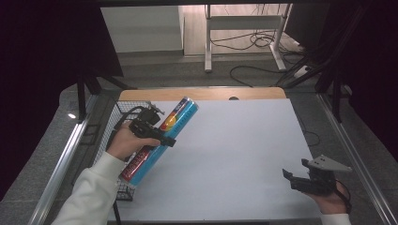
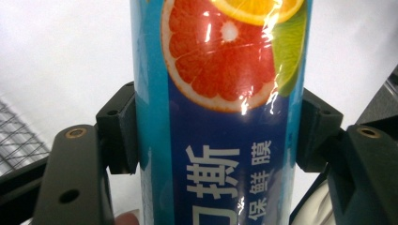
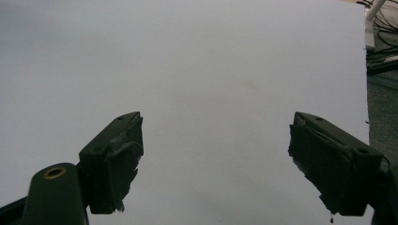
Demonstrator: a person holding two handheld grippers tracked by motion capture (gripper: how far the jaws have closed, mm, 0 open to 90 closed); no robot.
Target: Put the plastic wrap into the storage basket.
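The left hand-held gripper (image 2: 216, 136) clamps a blue cling-film tube (image 2: 220, 140) printed with citrus slices; the white bench (image 2: 61, 51) lies behind, wire mesh (image 2: 19, 140) at lower left.

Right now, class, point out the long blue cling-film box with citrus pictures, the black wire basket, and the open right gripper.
blue cling-film box (image 1: 178, 119): high view, upper blue side.
wire basket (image 1: 119, 110): high view, far rim.
right gripper (image 3: 216, 159): right gripper view, between fingertips.
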